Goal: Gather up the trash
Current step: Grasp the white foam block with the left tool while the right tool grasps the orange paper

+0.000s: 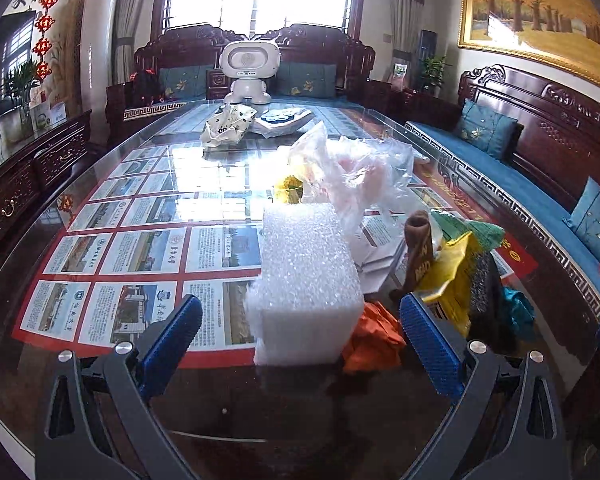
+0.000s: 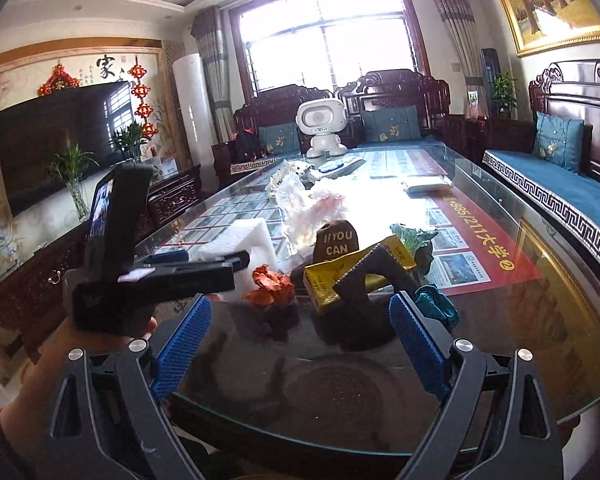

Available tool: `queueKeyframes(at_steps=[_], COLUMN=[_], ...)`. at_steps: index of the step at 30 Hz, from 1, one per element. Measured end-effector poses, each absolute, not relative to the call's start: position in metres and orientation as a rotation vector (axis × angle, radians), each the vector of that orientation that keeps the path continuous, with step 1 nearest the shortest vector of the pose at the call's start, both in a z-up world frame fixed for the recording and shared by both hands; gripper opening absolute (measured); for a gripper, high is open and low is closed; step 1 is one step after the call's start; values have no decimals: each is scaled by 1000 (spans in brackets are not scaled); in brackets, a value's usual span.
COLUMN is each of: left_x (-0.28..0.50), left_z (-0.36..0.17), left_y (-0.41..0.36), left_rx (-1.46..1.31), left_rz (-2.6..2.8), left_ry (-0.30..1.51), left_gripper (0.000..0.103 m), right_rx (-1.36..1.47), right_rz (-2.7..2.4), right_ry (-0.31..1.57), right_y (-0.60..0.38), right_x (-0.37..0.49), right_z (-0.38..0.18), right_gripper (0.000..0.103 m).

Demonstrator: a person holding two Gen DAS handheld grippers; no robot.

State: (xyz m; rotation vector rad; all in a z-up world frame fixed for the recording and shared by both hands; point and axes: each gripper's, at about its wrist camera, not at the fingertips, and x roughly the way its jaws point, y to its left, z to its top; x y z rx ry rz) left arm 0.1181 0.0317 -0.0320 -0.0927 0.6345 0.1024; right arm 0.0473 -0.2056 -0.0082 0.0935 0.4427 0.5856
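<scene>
A heap of trash lies on the glass table [image 2: 500,340]. It holds a white foam block [image 1: 308,280], crumpled orange paper [image 1: 374,340], a yellow wrapper [image 1: 448,280], a brown printed bag [image 1: 418,252], a clear plastic bag [image 1: 352,172] and a teal wrapper [image 1: 518,312]. My left gripper [image 1: 300,308] hangs open above the table, short of the foam block, with nothing between its pads. My right gripper [image 2: 300,302] is open too and empty, in front of the orange paper [image 2: 272,286], the yellow wrapper [image 2: 340,280] and a dark grey piece [image 2: 374,276]. The left gripper [image 2: 216,262] shows there, held by a hand [image 2: 100,340].
A white toy robot [image 1: 250,70] stands at the table's far end, near a patterned crumpled bag [image 1: 228,124] and a flat white item [image 1: 282,118]. A white packet [image 2: 424,184] lies further right. Carved wooden sofas ring the table; a TV [image 2: 60,140] hangs on the left.
</scene>
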Motion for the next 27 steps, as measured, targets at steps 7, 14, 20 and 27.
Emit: queueKeyframes(at_steps=[7,14,20,27], left_x=[145,129,104,92], left_z=[-41,-36,-22,-22], left_y=[51,66,84,103], left_rx=[-180,-172,-159,-178], left_rz=[74,78,98,104], left_ry=[678,654,621,630], left_gripper=[67,54,54,54], right_rx=[104,59,-18,-41], right_rz=[586,659,700,657], right_ry=[489,539,636,791], right_y=[-198,-159,-105,-67], right_x=[63,74,101,147], right_z=[-21,-23,-25,-46], right_gripper=[82,78,78,79])
